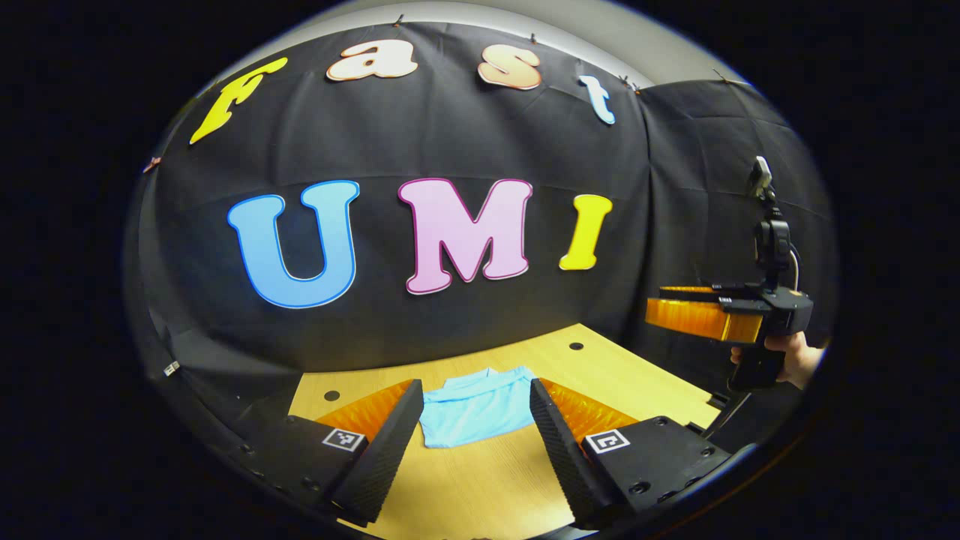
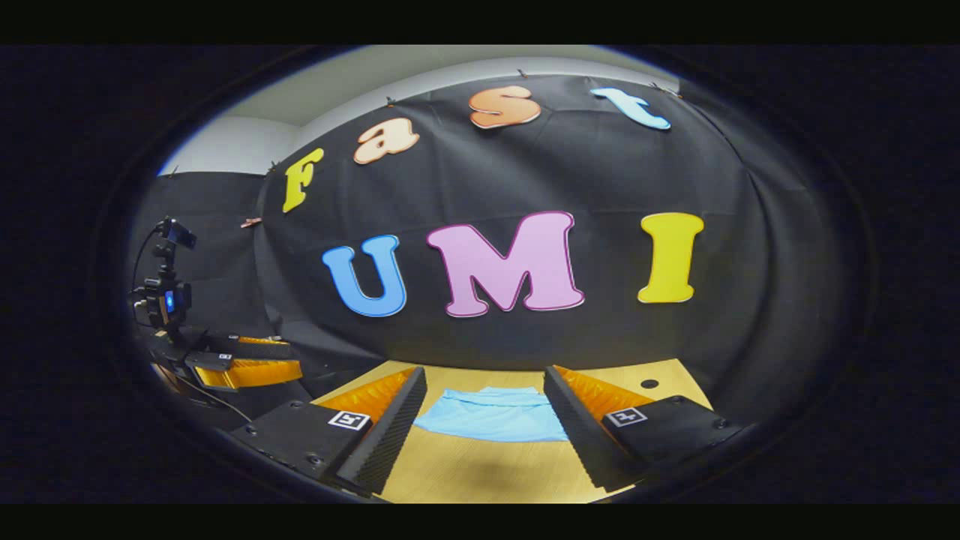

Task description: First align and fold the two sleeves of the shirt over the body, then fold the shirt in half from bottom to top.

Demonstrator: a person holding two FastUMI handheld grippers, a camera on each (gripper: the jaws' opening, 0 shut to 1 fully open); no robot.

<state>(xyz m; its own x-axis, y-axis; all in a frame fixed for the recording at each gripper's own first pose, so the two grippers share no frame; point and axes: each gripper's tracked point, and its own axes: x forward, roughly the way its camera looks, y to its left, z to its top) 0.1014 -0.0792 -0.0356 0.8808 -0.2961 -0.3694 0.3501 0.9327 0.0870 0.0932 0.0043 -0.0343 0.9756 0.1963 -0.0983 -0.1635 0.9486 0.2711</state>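
Observation:
A light blue shirt [image 1: 476, 411] lies flat on the wooden table [image 1: 480, 480] as a compact rectangle, its collar toward the booth wall. In the left gripper view my left gripper [image 1: 474, 386] hangs above the table, open, with the shirt showing between its fingers but apart from them. In the right gripper view the shirt [image 2: 491, 415] also shows in the gap of my right gripper [image 2: 485, 373], which is open and holds nothing. Farther off, the right gripper [image 1: 694, 311] floats at the right, held by a hand [image 1: 799, 360]. The left gripper [image 2: 247, 369] shows at the far left.
The black cloth wall stands close behind the table's far edge. Small dark holes [image 1: 576, 346] dot the tabletop [image 2: 480, 472] near its back and left side. A cable [image 2: 217, 401] trails below the left gripper.

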